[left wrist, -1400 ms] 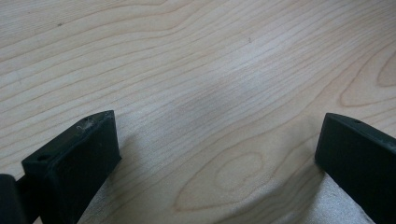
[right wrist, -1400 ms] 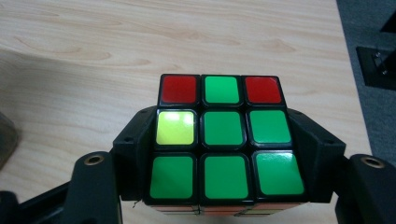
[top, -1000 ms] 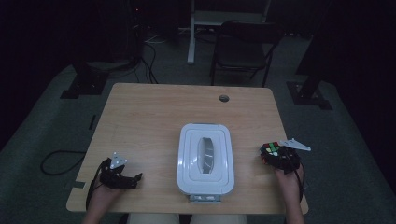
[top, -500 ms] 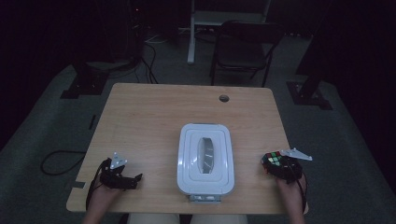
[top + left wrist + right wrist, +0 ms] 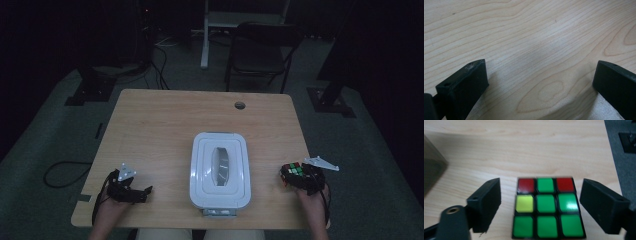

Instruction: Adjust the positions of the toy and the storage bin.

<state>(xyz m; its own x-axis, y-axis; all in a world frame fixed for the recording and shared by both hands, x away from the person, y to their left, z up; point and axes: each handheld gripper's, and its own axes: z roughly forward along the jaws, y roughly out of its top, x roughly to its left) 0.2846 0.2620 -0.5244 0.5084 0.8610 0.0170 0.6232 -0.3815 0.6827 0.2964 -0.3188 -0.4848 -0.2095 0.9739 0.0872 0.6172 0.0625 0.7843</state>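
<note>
A scrambled puzzle cube (image 5: pixel 547 208), its top face mostly green, rests on the wooden table (image 5: pixel 165 125) near the right edge, where the high view also shows the cube (image 5: pixel 294 171). My right gripper (image 5: pixel 541 192) straddles it. Its jaws have just been opening and now stand off both sides of the cube with a gap each side. The right gripper (image 5: pixel 296 176) comes in from the near right corner. My left gripper (image 5: pixel 146 191) lies at the near left, and the left gripper (image 5: pixel 540 72) is open over bare wood.
A white lidded container (image 5: pixel 220 170) stands in the middle of the table, between the two grippers. A cable hole (image 5: pixel 240 105) sits near the far edge. Beyond the table stand a dark chair (image 5: pixel 260 50) and stand bases on the floor.
The right gripper and the cube have shifted a little toward the near edge of the table. The left gripper has stayed where it was.
</note>
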